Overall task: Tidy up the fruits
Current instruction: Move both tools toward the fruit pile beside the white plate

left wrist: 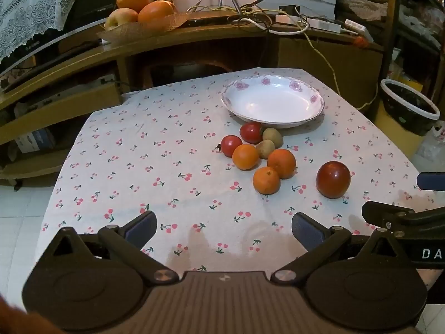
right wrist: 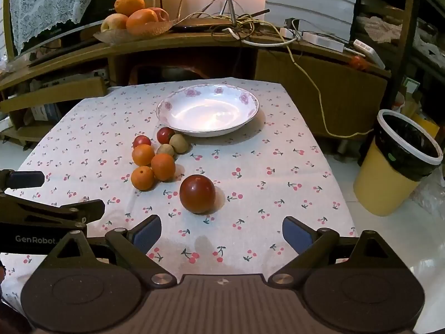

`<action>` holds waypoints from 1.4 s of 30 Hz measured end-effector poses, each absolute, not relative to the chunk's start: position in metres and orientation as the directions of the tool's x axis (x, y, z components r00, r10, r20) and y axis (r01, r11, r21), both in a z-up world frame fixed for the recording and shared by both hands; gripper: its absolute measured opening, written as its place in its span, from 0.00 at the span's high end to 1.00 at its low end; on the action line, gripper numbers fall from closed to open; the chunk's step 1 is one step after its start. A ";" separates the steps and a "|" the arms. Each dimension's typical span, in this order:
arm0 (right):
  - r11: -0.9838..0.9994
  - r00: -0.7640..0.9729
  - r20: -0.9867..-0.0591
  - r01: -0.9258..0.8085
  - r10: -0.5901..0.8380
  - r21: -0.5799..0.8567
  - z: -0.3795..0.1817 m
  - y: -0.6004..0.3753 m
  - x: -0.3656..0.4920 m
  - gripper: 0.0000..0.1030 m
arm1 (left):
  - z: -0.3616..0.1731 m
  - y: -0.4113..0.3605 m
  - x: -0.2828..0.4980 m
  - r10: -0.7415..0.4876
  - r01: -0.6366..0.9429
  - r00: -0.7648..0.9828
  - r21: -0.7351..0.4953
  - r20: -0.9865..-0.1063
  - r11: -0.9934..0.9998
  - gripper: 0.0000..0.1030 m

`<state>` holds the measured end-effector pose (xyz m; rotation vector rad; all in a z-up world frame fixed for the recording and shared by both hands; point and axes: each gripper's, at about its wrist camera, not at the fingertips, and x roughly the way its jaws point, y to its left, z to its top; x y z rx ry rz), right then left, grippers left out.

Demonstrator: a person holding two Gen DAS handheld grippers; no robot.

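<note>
An empty white dish with pink flowers (left wrist: 274,103) (right wrist: 208,110) sits at the far side of the cherry-print tablecloth (left wrist: 139,150) (right wrist: 264,167). In front of it lies a cluster: two small red fruits (left wrist: 251,132) (right wrist: 165,135), two kiwis (left wrist: 272,136) (right wrist: 178,143) and three oranges (left wrist: 266,180) (right wrist: 142,178). A large dark red fruit (left wrist: 333,179) (right wrist: 197,193) lies apart, nearest the grippers. My left gripper (left wrist: 224,226) is open and empty, short of the cluster. My right gripper (right wrist: 222,233) is open and empty, just short of the large red fruit.
A wooden shelf behind the table holds a fruit basket (left wrist: 136,8) (right wrist: 133,19) and tangled cables (left wrist: 267,19) (right wrist: 250,27). A yellow bin with a black liner (right wrist: 397,164) (left wrist: 408,111) stands on the floor at the right. The table's edges drop to white floor tiles.
</note>
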<state>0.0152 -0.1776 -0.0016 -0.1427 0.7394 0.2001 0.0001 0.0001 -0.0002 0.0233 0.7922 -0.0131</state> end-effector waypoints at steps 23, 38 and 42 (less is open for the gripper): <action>0.969 0.709 -0.695 -0.235 0.117 -0.077 -0.011 -0.171 0.018 0.09 | -0.009 0.003 0.002 0.020 0.012 0.692 0.039 -0.721 0.999 0.00; 0.969 0.708 -0.696 -0.235 0.116 -0.078 -0.011 -0.170 0.019 0.09 | -0.009 0.002 0.002 0.028 0.011 0.692 0.050 -0.721 0.999 0.00; 0.969 0.708 -0.697 -0.235 0.115 -0.079 -0.012 -0.170 0.019 0.09 | -0.010 0.001 0.003 0.031 0.012 0.691 0.054 -0.723 0.998 0.00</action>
